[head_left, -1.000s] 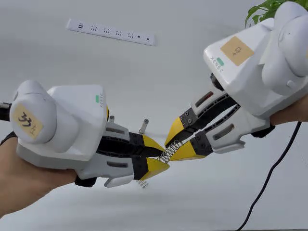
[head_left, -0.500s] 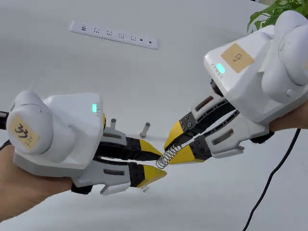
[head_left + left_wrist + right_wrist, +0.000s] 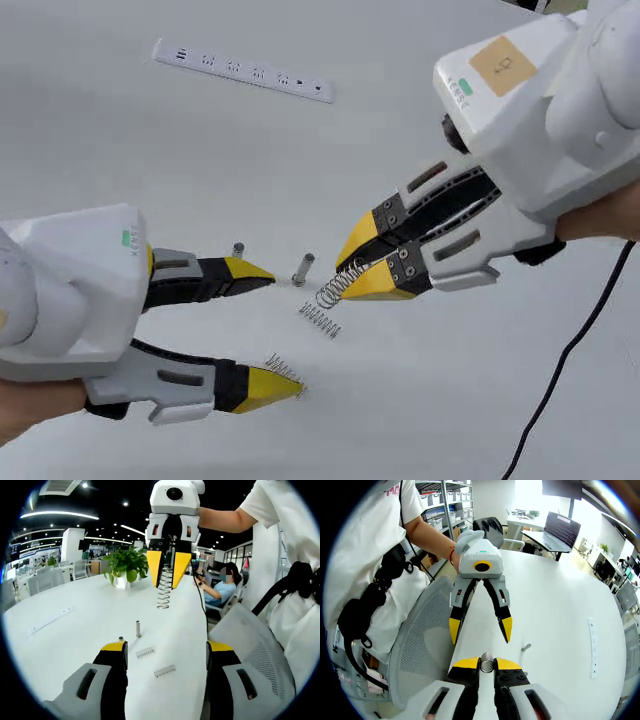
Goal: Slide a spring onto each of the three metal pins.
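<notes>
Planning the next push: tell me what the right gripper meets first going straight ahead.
Probably the left gripper, facing it with jaws open; the held spring would touch first. The pin sits off to one side. Depth unclear.

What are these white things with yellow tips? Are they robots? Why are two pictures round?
Not robots on their own. A person holds a white tool in each hand, and each ends in a yellow-tipped claw. The picture that isn't round comes from a camera on the person's head, looking down. The round ones come from small cameras riding on each tool, so each sees the other. The right claw is pinching a small spring. The left claw is wide open, holding nothing. On the white table stand two little metal pins, two loose springs lie near them, and a power strip lies further back.
</notes>
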`<state>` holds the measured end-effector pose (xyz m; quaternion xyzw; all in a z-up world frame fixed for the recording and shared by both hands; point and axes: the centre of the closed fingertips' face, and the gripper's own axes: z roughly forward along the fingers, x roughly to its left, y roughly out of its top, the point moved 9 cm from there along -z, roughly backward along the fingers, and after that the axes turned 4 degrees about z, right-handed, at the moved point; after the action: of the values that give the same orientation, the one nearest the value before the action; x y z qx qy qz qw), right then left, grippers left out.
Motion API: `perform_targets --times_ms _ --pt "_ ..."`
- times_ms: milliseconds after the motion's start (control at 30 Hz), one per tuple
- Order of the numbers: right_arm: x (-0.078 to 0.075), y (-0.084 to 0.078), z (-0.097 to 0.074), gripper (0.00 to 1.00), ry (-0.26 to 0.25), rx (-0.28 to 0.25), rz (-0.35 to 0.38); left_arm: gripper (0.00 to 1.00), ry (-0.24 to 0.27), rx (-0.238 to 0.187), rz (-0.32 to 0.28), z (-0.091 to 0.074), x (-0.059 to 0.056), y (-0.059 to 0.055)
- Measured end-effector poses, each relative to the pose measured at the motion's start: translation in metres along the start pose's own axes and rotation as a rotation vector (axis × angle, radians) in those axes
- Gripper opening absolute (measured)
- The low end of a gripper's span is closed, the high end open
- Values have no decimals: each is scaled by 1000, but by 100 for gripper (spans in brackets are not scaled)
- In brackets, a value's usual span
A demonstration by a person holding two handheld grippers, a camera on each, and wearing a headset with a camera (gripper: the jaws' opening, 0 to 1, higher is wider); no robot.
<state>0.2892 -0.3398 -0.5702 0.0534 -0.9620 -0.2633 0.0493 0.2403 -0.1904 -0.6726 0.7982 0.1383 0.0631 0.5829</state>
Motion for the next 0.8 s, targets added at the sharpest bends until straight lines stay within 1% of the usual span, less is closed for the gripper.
perform_targets --times_ms 67,100,133,167,233,267,333,367,400,433,500,567,633,800 --pt "-5 3 1 6 -13 -3 10 70 14 -9 -1 -4 2 -3" --pt "-10 5 2 6 -24 -3 13 74 33 -19 10 -7 4 -5" --pt "-12 7 3 6 -31 -1 14 76 41 -20 14 -9 5 -7" --pt "-14 10 5 6 -44 3 14 78 52 -21 3 -12 7 -9" --pt "-22 12 8 6 -51 10 15 86 63 -42 5 -15 9 -12" --pt "-26 15 11 6 -56 15 15 89 76 -42 5 -17 11 -14" --pt "-31 19 14 6 -65 24 14 94 83 -42 0 -19 12 -17" --pt "-42 19 17 6 -66 30 13 96 85 -52 -1 -21 13 -19" --pt "-46 21 19 6 -69 35 15 98 89 -53 -3 -22 13 -20" --pt "-51 22 22 6 -75 44 16 99 89 -55 -3 -23 14 -22" --pt "-54 27 28 6 -76 59 11 99 87 -55 -1 -24 13 -25" --pt "-60 22 32 6 -78 69 11 99 86 -57 2 -25 13 -27" --pt "-61 24 38 6 -78 81 7 99 91 -52 1 -25 14 -29" --pt "-62 29 53 6 -76 106 17 99 100 -61 -11 -28 15 -34"
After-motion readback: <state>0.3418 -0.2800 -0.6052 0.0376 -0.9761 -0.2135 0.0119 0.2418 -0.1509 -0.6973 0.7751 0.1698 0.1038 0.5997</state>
